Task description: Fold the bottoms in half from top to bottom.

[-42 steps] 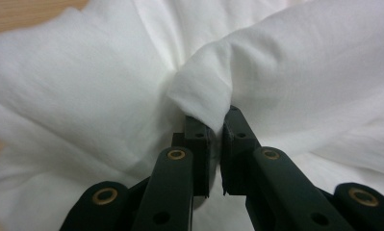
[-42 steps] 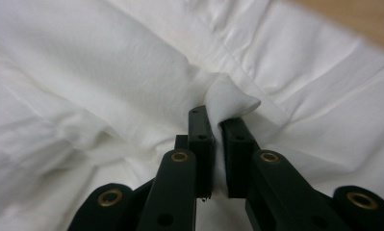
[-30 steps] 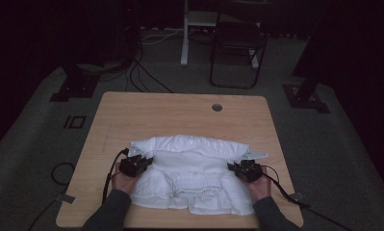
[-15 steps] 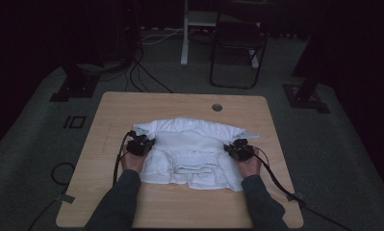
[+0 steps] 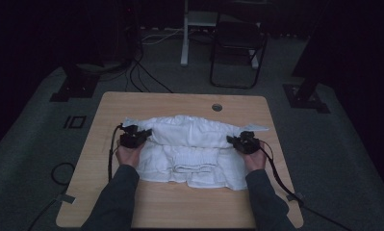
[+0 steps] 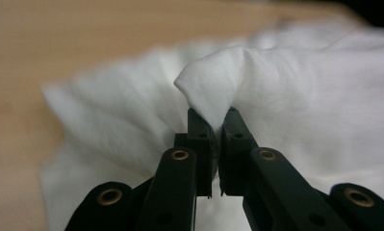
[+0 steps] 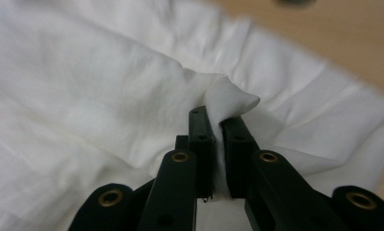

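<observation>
I see the garment lying across the middle of the bench. My left tongs sit at its left edge, my right tongs at its right; a chair stands beyond the bench's far side.

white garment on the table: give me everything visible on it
The white garment looks like soft, creased woven cloth, partly folded, with a gathered band near its front middle. It lies across the middle of the wooden table, its far layer doubled over the rest. The left gripper and right gripper each pinch a raised fold at its side edges, jaws closed on the cloth.
</observation>
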{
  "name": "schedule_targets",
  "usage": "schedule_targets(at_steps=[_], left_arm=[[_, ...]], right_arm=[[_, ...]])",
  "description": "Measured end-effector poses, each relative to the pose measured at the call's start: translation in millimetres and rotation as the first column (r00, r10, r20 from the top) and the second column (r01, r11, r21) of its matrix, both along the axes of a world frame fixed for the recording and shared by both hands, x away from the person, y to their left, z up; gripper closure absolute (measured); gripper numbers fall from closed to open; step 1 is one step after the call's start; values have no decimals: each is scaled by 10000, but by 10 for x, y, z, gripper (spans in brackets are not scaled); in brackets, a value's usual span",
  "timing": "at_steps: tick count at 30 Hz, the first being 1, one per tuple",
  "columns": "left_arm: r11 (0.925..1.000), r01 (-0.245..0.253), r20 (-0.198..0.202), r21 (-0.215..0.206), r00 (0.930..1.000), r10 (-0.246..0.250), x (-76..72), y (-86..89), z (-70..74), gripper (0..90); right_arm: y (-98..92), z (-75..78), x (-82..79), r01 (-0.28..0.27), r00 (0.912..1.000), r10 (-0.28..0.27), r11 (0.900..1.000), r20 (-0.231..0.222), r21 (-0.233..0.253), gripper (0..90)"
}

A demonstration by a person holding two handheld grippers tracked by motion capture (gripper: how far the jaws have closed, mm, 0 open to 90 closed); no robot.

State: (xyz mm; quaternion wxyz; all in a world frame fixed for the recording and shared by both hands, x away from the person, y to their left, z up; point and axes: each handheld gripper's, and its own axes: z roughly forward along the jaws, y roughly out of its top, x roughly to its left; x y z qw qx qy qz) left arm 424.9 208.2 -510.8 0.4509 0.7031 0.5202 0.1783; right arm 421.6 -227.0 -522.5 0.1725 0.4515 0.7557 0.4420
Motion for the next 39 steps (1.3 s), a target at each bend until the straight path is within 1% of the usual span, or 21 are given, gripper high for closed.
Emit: schedule_targets(at_steps=[1,2,3,4,5,7,10,16,17,18,19,21,23,26,27,30,32,33,34,35,39], left_arm=[[9994,162,476,-313,9988,-147,-34,43,185,861],[9994,162,476,-313,9988,-147,-34,43,185,861],[9953,468,1276,-847,9912,-358,-117,91,443,863],[9953,468,1276,-847,9912,-358,-117,91,443,864],[9908,728,1870,-1143,9811,-505,-222,112,641,864],[9886,985,2110,-1135,9748,-729,-312,124,745,865],[9870,1176,2144,-1094,9724,-921,-408,138,763,863],[9787,1550,1383,-1346,9810,-1363,-624,205,446,843],[9772,1697,1052,-1277,9820,-1568,-692,212,342,792],[9772,1697,1052,-1277,9820,-1568,-692,212,342,727],[9850,1510,970,-840,9850,-1427,-751,224,300,626],[9869,1368,1181,-854,9849,-1263,-777,251,355,598],[9891,1329,1316,-642,9836,-1236,-766,202,460,596],[9884,1509,1465,-171,9782,-1469,-739,51,570,598],[9841,1770,1376,109,9746,-1768,-701,-135,618,606],[9791,1986,1236,436,9714,-2026,-653,-313,604,622],[9740,2158,822,697,9718,-2212,-577,-493,511,636],[9695,2339,258,734,9713,-2363,-497,-640,341,649],[9695,2339,258,734,9713,-2363,-497,-640,341,651],[9644,2515,-193,819,9679,-2508,-469,-728,200,655],[9572,2677,-672,1101,9629,-2615,-544,-791,-60,667]], right_arm=[[-30,90,-12,46,9997,-51,9998,249,212,853],[-30,90,-12,46,9997,-51,9998,249,212,853],[-81,284,-51,186,9956,-233,9985,910,521,853],[-81,284,-51,186,9956,-233,9985,910,521,853],[-139,491,-129,312,9833,-502,9935,1747,1097,854],[-174,649,-220,264,9701,-584,9903,2357,1364,854],[-184,715,-316,104,9650,-402,9933,2592,1154,853],[-213,449,-596,-433,9753,231,9952,2196,876,850],[-226,296,-705,-560,9828,395,9946,1806,868,828],[-226,296,-705,-560,9828,395,9946,1806,868,828],[-247,171,-776,-673,9893,589,9960,1335,592,683],[-297,163,-831,-502,9895,384,9954,1391,821,534],[-333,270,-860,-225,9849,-1,9915,1731,1284,494],[-285,405,-851,-85,9797,-180,9914,1998,1309,485],[-140,502,-809,-316,9771,100,9946,2124,986,486],[71,540,-747,-524,9761,421,9977,2132,433,502],[296,520,-662,-684,9772,700,9975,2002,-151,511],[496,460,-582,-858,9786,949,9947,1826,-573,515],[496,460,-582,-858,9786,949,9947,1826,-573,515],[646,363,-508,-902,9812,1077,9895,1601,-1129,520],[759,104,-448,-1069,9890,1211,9820,846,-1554,538]])
